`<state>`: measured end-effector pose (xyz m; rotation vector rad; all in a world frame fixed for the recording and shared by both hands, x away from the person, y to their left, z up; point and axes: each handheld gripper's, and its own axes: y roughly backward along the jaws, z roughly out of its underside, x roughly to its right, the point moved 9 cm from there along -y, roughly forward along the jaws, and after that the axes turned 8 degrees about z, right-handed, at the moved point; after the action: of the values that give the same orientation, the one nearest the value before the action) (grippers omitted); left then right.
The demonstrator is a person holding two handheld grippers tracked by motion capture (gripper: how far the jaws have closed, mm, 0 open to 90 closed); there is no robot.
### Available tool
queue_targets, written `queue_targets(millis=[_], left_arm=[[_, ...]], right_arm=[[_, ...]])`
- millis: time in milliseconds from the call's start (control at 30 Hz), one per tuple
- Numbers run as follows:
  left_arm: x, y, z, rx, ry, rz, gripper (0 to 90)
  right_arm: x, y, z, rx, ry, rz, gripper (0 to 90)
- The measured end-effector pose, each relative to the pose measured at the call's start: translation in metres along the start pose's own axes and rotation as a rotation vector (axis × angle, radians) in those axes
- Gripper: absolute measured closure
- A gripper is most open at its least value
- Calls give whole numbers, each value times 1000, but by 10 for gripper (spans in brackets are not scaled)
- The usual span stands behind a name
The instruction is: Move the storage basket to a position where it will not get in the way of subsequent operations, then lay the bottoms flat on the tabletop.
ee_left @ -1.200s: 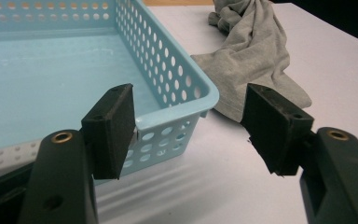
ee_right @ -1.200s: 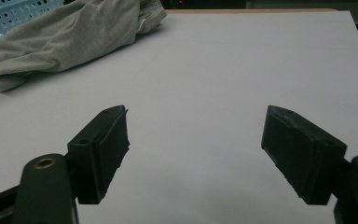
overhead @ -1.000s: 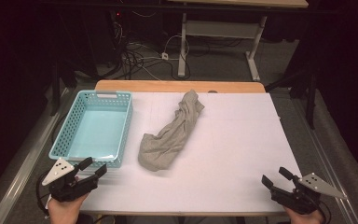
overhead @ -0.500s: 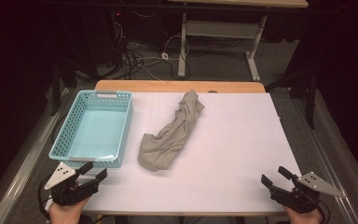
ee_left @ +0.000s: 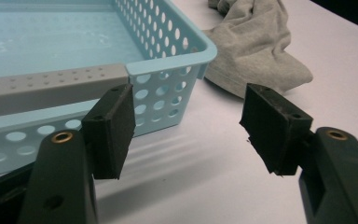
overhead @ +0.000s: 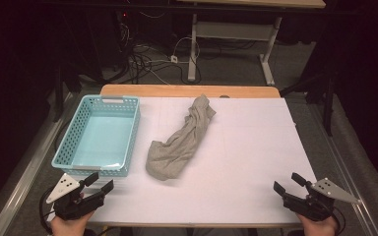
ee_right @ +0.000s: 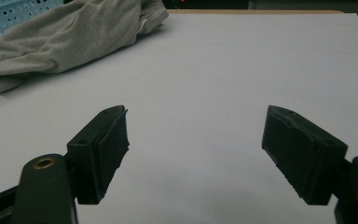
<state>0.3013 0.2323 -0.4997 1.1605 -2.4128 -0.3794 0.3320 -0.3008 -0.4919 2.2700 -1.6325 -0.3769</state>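
Lengthwise, grey cloth (overhead: 181,140) slanting from near-left to far-right; both grippers' jaws released.

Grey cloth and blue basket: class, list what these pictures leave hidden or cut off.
- Grey cloth, high view: its own folds hide what garment it is.
- Cloth, left gripper view: far end cut off by the top edge.
- Blue basket, right gripper view: a corner shows; the picture's edge cuts the rest.

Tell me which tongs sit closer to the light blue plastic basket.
The left tongs, just off the perforated light blue plastic basket near its front corner; the right tongs wait across the white table.
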Motion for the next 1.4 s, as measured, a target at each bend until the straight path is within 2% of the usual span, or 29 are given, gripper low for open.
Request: queue_targets(millis=[500, 700, 867, 1167, 1400], left_arm=[[24, -18, -5, -37, -77, 69, 344], [31, -27, -10, -41, -95, 96, 346], [36, -37, -15, -41, -94, 129, 346], [57, -56, -13, -80, -147, 179, 350], [63, -67, -16, -85, -148, 199, 354]], right_arm=[[1, 0, 0, -3, -7, 11, 230], [0, -3, 0, -8, -5, 16, 230], [2, -4, 0, -14, -17, 27, 230], [3, -5, 0, -15, -18, 39, 230], [0, -7, -2, -9, -3, 41, 231]])
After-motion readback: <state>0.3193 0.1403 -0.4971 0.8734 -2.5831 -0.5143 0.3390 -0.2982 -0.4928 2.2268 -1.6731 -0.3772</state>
